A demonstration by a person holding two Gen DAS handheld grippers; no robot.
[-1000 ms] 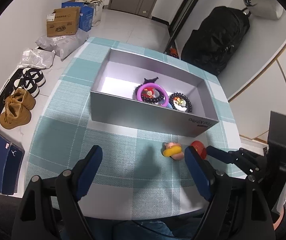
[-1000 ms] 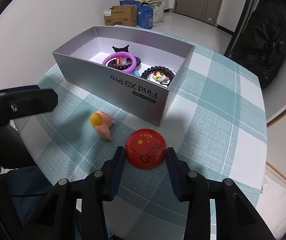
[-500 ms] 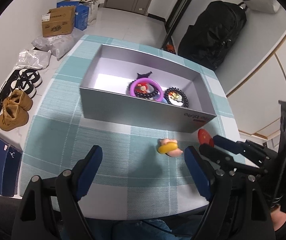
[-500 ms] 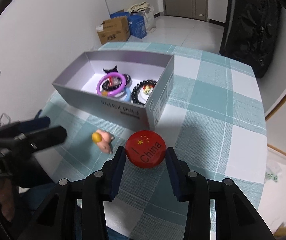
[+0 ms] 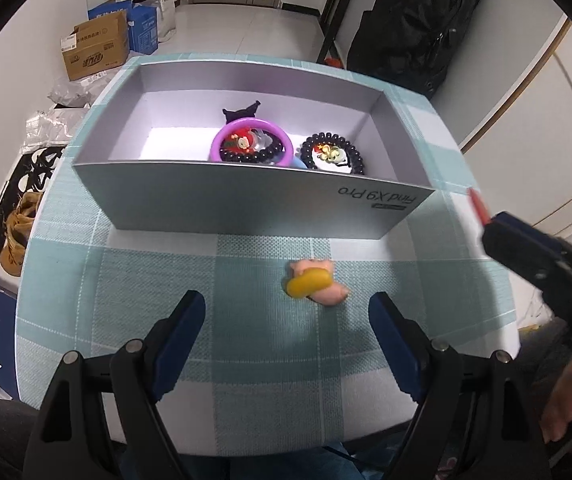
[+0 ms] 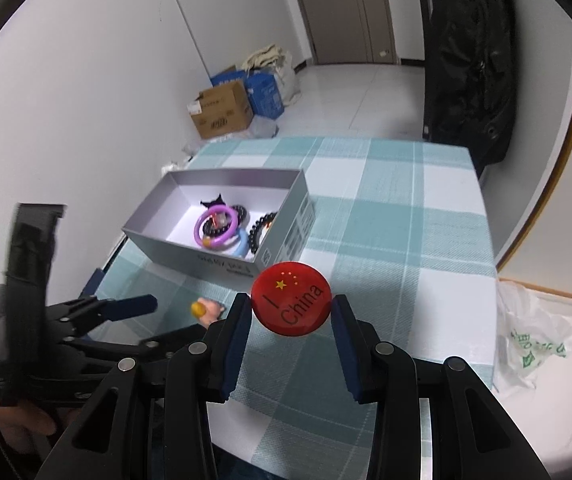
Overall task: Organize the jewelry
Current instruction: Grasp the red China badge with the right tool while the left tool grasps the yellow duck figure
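My right gripper [image 6: 291,312] is shut on a round red badge [image 6: 292,298] with yellow stars, held in the air above the checked tablecloth near the box's corner. The badge's edge [image 5: 478,206] shows at the right in the left wrist view. The open grey box [image 5: 246,204] holds a purple ring [image 5: 251,140], black bead bracelets [image 5: 331,154] and a small black figure. A pink and yellow piglet charm [image 5: 313,281] lies on the cloth in front of the box. My left gripper [image 5: 286,320] stands open just short of the charm, nothing between its fingers.
The table [image 6: 398,208] wears a teal and white checked cloth. On the floor to the left lie cardboard boxes [image 5: 96,50], plastic bags, shoes [image 5: 20,220] and a blue shoebox. A black bag [image 5: 418,20] leans behind the table. A white plastic bag [image 6: 530,344] lies right.
My right gripper lifted the red badge off the cloth and rolled, backing away from the box. My left gripper moved closer to the charm and the box.
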